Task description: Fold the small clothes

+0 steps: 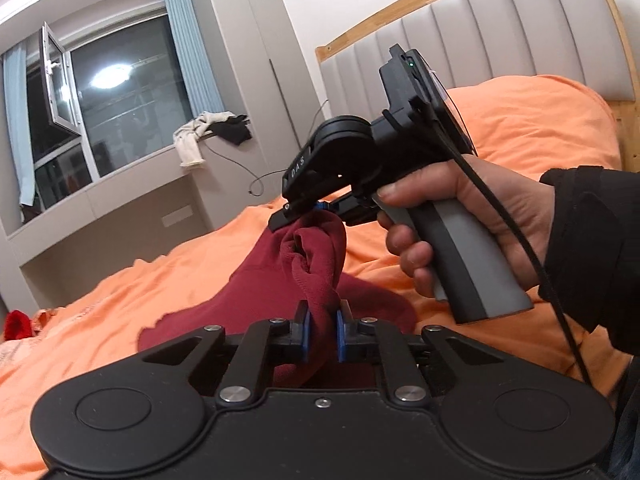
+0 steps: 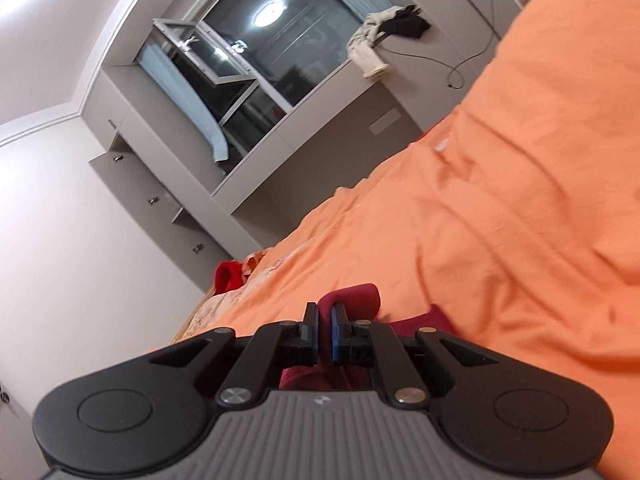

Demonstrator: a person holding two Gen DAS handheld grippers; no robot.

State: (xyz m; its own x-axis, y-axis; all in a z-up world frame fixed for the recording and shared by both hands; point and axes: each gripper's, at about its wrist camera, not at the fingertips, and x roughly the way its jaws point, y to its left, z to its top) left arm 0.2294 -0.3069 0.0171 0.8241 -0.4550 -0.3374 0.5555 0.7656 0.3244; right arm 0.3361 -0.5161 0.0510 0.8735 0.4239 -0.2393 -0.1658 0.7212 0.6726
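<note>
Both tongs pinch the dark red garment (image 1: 316,264), the left gripper (image 1: 322,334) and right gripper (image 1: 308,210) lifting its bunched edge above the orange bedcover (image 1: 520,128), where uneven pulling could slip the thin fold free.

A dark red knit garment (image 1: 280,288) sits in the lower middle of the left wrist view, spread on the orange bedding, with one bunched, twisted fold lifted upright toward the centre. In the right wrist view its crumpled edge (image 2: 356,300) shows at lower centre.
</note>
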